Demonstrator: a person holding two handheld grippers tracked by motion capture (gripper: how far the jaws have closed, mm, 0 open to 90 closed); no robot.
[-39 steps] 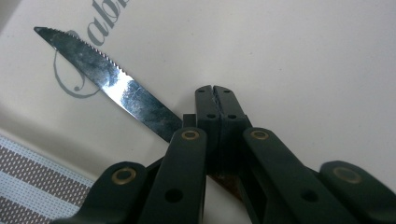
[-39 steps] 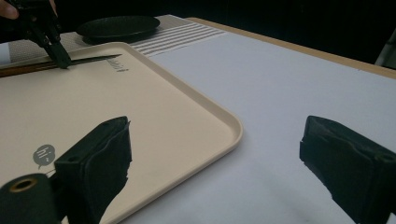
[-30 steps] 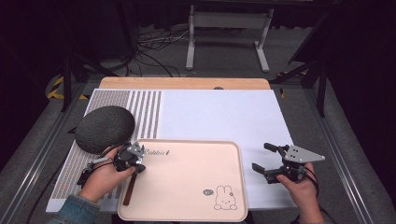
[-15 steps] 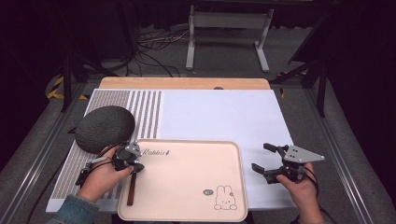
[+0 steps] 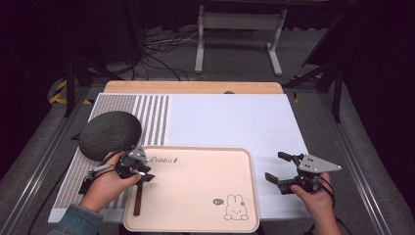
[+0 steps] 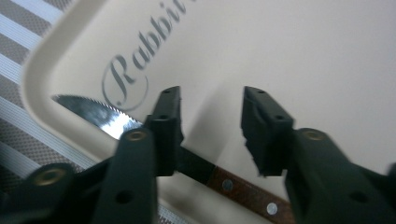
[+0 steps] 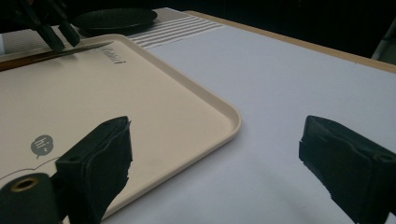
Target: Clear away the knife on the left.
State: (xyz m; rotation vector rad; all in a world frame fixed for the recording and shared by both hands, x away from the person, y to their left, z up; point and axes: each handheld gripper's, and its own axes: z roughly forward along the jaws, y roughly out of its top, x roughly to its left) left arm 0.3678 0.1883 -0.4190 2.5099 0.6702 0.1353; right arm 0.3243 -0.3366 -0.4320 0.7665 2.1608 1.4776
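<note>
Change since 1.0 s ago: in the high view the left gripper (image 5: 138, 172) has lifted slightly off the knife (image 5: 138, 198), which now lies by itself along the left edge of the tray (image 5: 195, 152), handle toward the bottom of the frame. In the left gripper view the jaws stand apart, nothing between them; the knife (image 6: 187, 163) passes beneath them, serrated blade toward the upper left near the tray (image 6: 42, 60) corner, wooden handle running off lower right.

Judgement: knife looks released, so placing on the tray appears done.

Right gripper (image 5: 285, 172) idles on the white mat at lower right, jaws wide and empty; it has not shifted.

Hard to make out: the blade in the high view, under the left gripper. Whether the knife tip rests on the rim or inside it, cannot tell. The dark plate (image 5: 110, 133) is partly behind the hand.
</note>
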